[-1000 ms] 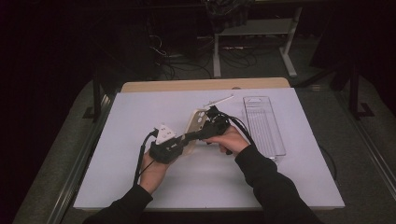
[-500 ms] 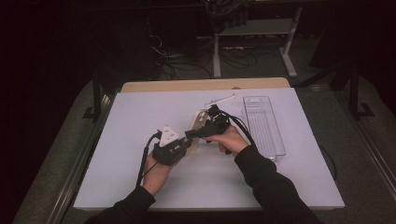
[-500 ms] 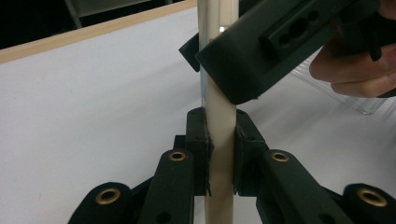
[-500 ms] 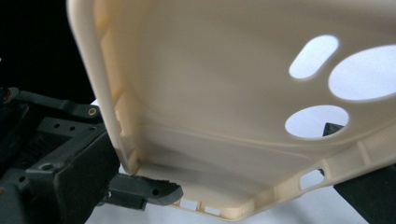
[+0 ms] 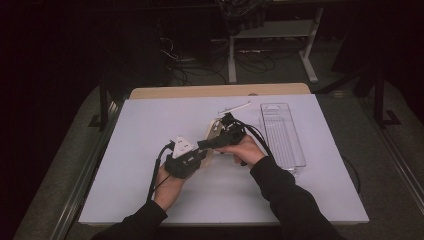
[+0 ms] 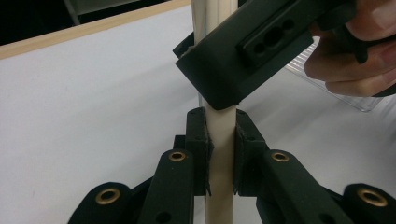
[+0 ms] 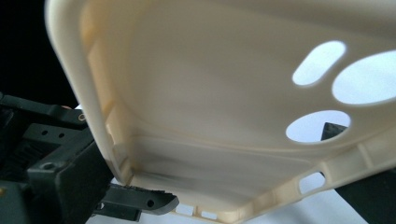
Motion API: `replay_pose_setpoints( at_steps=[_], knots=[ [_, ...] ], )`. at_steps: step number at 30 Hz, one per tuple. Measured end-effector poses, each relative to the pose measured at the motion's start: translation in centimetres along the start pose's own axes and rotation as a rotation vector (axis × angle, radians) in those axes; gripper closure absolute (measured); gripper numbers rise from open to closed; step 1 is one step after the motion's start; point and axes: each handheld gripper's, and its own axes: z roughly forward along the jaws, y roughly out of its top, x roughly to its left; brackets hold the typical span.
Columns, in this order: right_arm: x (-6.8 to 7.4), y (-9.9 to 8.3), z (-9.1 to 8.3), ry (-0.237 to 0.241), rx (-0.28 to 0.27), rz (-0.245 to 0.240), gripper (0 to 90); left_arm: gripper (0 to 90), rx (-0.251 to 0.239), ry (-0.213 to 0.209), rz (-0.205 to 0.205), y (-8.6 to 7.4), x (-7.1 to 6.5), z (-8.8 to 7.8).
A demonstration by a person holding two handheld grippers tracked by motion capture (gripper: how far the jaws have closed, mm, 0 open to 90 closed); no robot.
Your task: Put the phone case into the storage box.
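grippers held steady on the cream phone case (image 6: pixel 219 154); nothing had shifted since a second before. left gripper (image 6: pixel 219 140) clamped its edge; right gripper (image 5: pixel 220 140) gripped it too; handover seemed unfinished.

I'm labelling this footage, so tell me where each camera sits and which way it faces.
High view: above the person's side, looking forward and down on the white table; both forearms, left tool, right tool.
Left gripper view: rides the left tool, looking along its jaws, shut on the cream phone case.
Right gripper view: rides the right tool, facing the case's inside.
All share the case.
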Motion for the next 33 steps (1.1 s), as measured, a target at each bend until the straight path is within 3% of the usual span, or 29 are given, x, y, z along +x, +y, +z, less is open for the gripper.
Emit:
replay_pose_setpoints(
  at_steps=[5, 11, 17, 26, 33],
  knots=[
    [0.2, 0.0, -0.1, -0.007, -0.01, -0.007, 2.1, 79.2, 0.005, 0.003, -0.003, 0.0, 0.1, 0.0],
    [0.2, 0.0, 0.0, -0.014, -0.003, -0.016, 4.1, 75.0, 0.045, -0.003, 0.028, -0.2, 0.3, 0.2],
    [0.3, 0.0, 0.0, -0.015, -0.001, -0.02, 5.4, 71.1, 0.035, -0.015, 0.021, -0.1, 0.3, 0.3],
    [0.4, -0.1, 0.1, -0.018, 0.004, -0.034, 6.0, 47.9, 0.058, -0.037, 0.027, 0.1, 0.7, 0.1],
    [0.2, 0.0, -0.2, -0.027, -0.001, -0.032, 6.2, 37.4, 0.086, -0.076, 0.024, 0.4, 1.5, -0.3]
  ],
)
